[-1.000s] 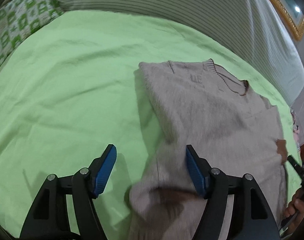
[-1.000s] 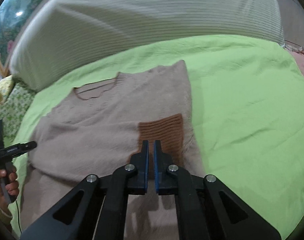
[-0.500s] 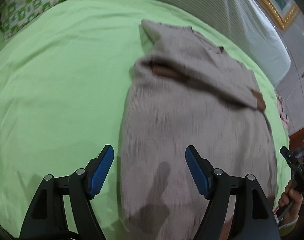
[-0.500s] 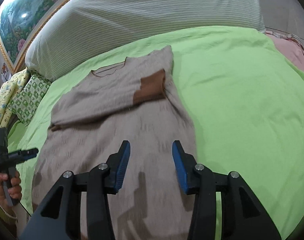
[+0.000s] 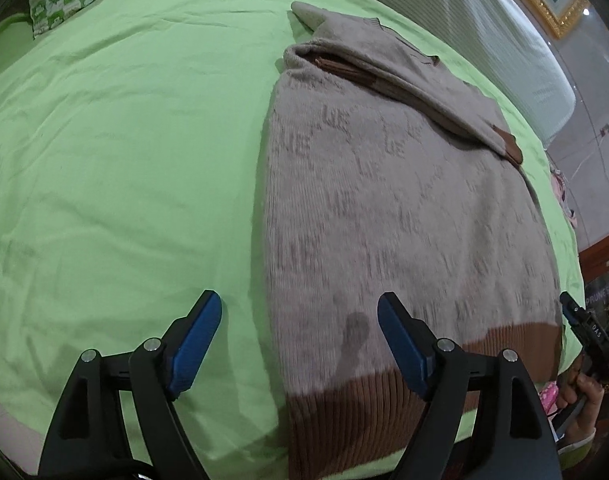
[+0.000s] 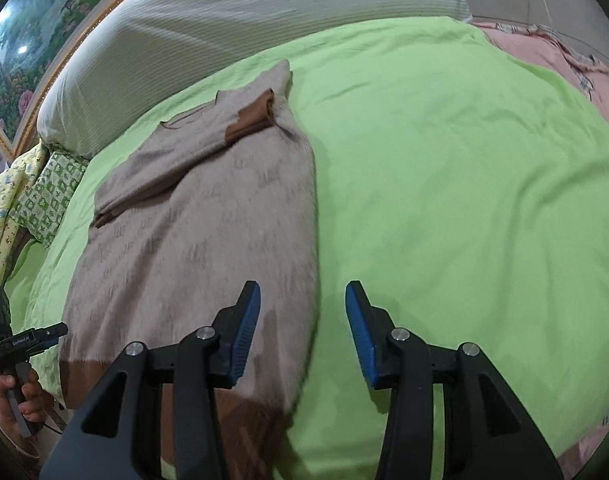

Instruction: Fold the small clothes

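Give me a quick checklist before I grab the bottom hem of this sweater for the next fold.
1. Both sleeves folded in across the sweater: ok, the brown cuffs lie on the body.
2. Left gripper free: ok, jaws opening, nothing between them.
3. Right gripper free: ok, open, nothing held.
4. Brown hem reachable: ok, it lies flat at the near edge of the green sheet.
5. Grippers at the hem corners: not ok, each straddles a side edge above the hem.
6. Hem's right corner flat: cannot tell, the right gripper hides it.

left tool [image 5: 299,322] jaws opening, empty | sweater [image 5: 404,208] flat on sheet [image 5: 124,140]
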`<move>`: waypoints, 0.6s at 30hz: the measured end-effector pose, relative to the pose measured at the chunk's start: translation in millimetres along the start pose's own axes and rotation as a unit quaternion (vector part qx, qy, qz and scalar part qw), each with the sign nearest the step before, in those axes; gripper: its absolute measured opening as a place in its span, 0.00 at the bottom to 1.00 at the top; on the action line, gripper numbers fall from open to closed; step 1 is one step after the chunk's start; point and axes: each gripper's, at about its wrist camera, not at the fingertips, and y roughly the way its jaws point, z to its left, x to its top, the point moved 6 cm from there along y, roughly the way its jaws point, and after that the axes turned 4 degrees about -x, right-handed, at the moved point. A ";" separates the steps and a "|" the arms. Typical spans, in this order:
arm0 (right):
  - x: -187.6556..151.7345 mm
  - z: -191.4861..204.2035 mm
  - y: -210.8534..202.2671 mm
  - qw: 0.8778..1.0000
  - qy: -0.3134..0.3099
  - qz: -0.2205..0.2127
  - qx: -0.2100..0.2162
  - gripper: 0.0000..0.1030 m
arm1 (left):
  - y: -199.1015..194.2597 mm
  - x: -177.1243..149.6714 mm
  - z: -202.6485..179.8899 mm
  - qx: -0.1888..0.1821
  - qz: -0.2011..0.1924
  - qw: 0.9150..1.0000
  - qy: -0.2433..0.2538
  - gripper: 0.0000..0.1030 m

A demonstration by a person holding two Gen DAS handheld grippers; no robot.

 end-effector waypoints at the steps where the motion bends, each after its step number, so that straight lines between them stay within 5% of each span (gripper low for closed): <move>1: -5.4 -0.6 -2.1 1.000 -0.003 0.003 0.002 0.44 | -1.8 -2.9 -0.3 -0.003 -0.001 1.000 0.000 0.78; 18: -42.3 -1.0 -24.3 0.998 0.003 0.013 0.064 0.44 | -8.2 -50.0 -21.9 -0.039 0.017 0.999 0.006 0.79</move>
